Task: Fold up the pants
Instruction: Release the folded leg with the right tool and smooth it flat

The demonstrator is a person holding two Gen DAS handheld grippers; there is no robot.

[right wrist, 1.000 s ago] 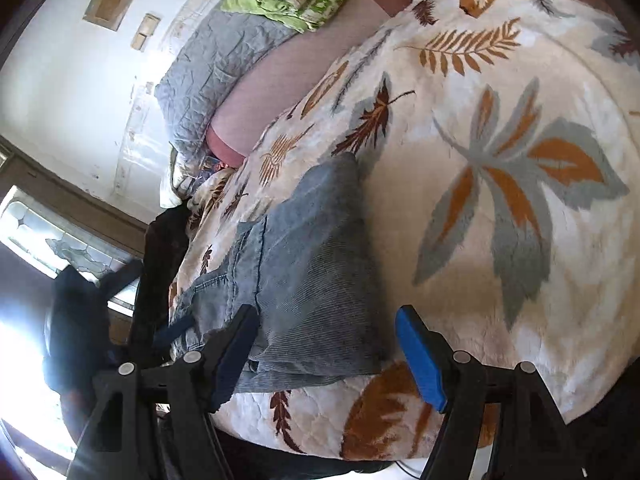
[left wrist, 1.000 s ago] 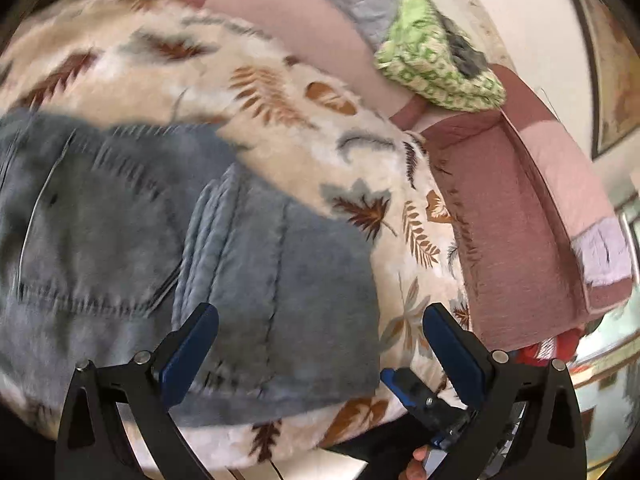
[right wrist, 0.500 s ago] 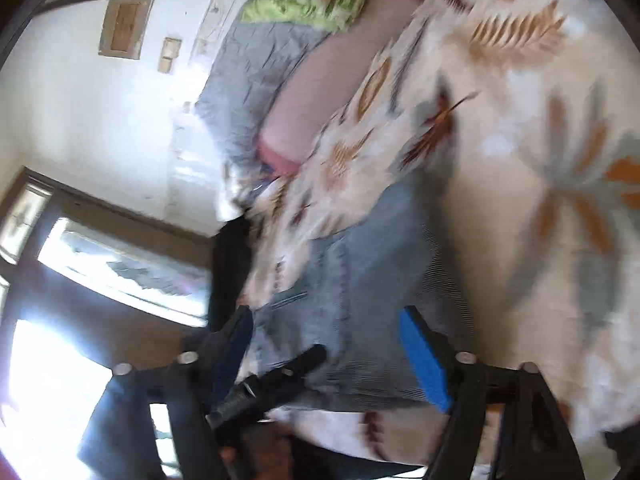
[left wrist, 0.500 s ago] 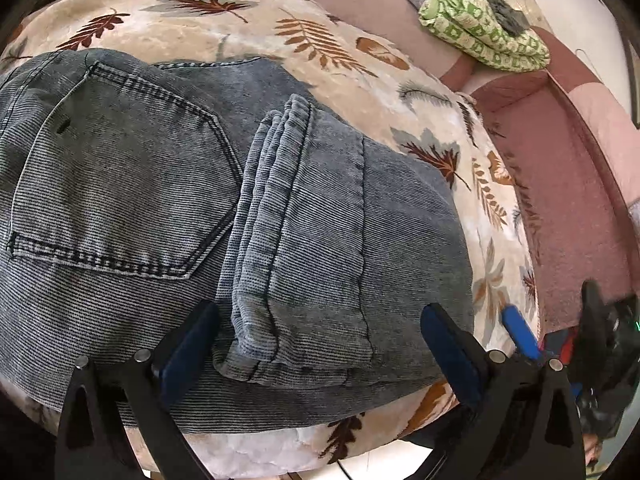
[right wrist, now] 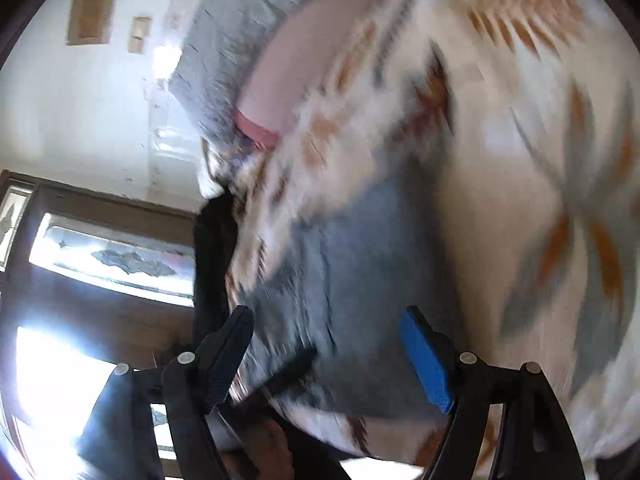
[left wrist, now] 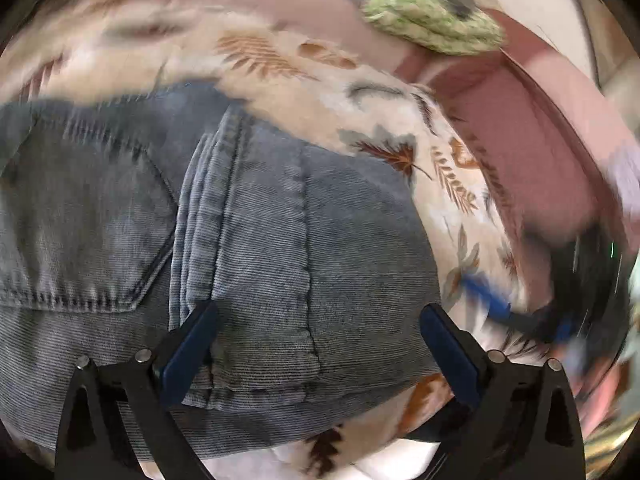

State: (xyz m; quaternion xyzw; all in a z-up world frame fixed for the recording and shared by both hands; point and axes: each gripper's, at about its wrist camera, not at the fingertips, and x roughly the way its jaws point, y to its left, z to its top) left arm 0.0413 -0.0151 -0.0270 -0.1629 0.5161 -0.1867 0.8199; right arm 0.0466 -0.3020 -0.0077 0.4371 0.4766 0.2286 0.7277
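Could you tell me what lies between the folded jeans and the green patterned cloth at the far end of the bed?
In the left wrist view, only the leaf-print bedspread and a pink pillow lie between the jeans and the green cloth.

Faded blue-grey denim pants [left wrist: 280, 240] with darker stitched seams lie on a cream bedspread [left wrist: 280, 88] printed with rust-orange, brown and grey leaves. Beyond the pants, a dusty pink sheet [left wrist: 280, 12] shows past the bedspread's edge, with a lime-green patterned cloth [left wrist: 432, 20] on it. To the right of the pants, the bed's side is darker rose [left wrist: 520, 140]. Both grippers have black frames and blue pads [right wrist: 424, 356]. The wall [right wrist: 80, 100] behind is white.
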